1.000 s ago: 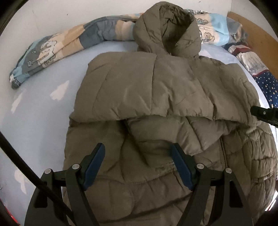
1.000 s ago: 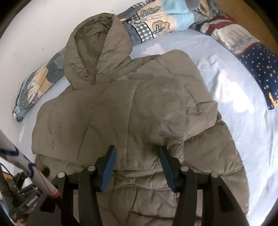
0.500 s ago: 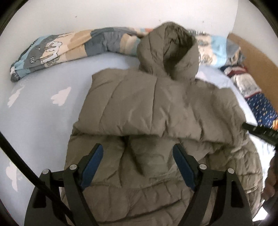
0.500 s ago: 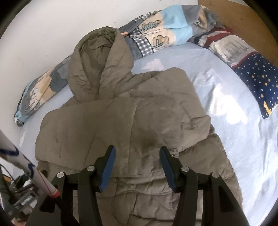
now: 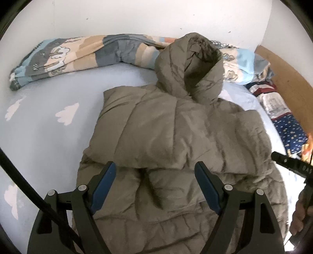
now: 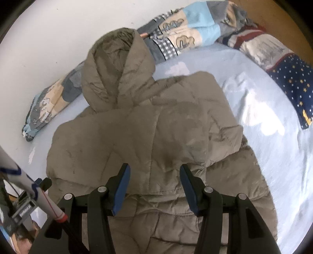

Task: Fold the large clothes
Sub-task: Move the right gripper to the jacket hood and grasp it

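- Pulled back and upward since a second ago, the left gripper [image 5: 155, 185] now takes in more of the pale blue bed sheet [image 5: 49, 140] and white wall [image 5: 137, 17] beyond the olive puffer jacket [image 5: 176, 140], which lies in the same place on the bed.
- Left wrist view: the jacket rests flat in the middle of the bed, its sleeves folded across its body and its hood [image 5: 191, 66] propped against a rolled patterned quilt [image 5: 78, 52] along the wall. The left gripper hangs above the jacket's lower half with its blue pads [image 5: 103, 185] spread wide and nothing between them. At the right edge, part of the other tool shows, with a hand [image 5: 299, 213] below it.
- Right wrist view: the right gripper [image 6: 154, 183] hovers over the folded edge of the jacket [image 6: 156, 127], its jaws parted, its pads [image 6: 122, 187] clear of the fabric and holding nothing. The hood [image 6: 117, 66] points toward the wall, beside the quilt [image 6: 185, 35]. A star-printed navy pillow [image 6: 293, 84] lies at the far right of the sheet [image 6: 273, 156], well apart from the jacket. A white pole with a red band [image 6: 49, 203] crosses the lower left corner.
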The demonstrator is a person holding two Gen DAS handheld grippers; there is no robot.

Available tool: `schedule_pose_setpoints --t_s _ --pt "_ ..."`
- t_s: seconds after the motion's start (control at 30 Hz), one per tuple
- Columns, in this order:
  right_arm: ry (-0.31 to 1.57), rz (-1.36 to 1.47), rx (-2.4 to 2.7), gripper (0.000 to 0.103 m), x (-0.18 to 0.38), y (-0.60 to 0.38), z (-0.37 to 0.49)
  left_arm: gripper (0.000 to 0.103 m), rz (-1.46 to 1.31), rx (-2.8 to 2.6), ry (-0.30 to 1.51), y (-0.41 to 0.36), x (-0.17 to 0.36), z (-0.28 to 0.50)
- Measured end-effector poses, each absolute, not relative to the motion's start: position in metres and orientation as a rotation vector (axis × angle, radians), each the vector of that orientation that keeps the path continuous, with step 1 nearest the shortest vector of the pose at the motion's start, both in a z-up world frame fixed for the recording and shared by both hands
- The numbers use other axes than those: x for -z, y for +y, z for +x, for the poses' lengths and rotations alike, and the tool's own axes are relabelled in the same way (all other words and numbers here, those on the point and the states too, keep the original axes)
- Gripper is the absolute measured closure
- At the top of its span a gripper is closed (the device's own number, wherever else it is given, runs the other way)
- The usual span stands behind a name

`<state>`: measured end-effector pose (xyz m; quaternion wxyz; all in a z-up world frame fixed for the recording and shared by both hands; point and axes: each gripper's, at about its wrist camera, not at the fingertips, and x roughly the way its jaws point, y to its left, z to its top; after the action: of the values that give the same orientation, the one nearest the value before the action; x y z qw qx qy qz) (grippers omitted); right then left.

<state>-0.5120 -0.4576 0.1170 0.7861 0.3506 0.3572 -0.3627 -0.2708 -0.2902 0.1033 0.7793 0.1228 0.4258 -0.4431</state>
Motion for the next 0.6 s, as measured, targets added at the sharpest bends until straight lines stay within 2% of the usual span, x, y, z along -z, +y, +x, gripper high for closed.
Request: schedule_pose_setpoints --t_s 0.3,0.6 --pt "0.751 0.744 0.756 0.046 -0.157 -0.464 -0.519 0.022 0.232 0.941 0.921 -0.281 -0.109 -0.26" --pt "0.724 0.693 0.766 0.045 -0.241 -0.548 -0.44 0.022 0.296 0.926 0.882 -0.283 -0.105 -0.265"
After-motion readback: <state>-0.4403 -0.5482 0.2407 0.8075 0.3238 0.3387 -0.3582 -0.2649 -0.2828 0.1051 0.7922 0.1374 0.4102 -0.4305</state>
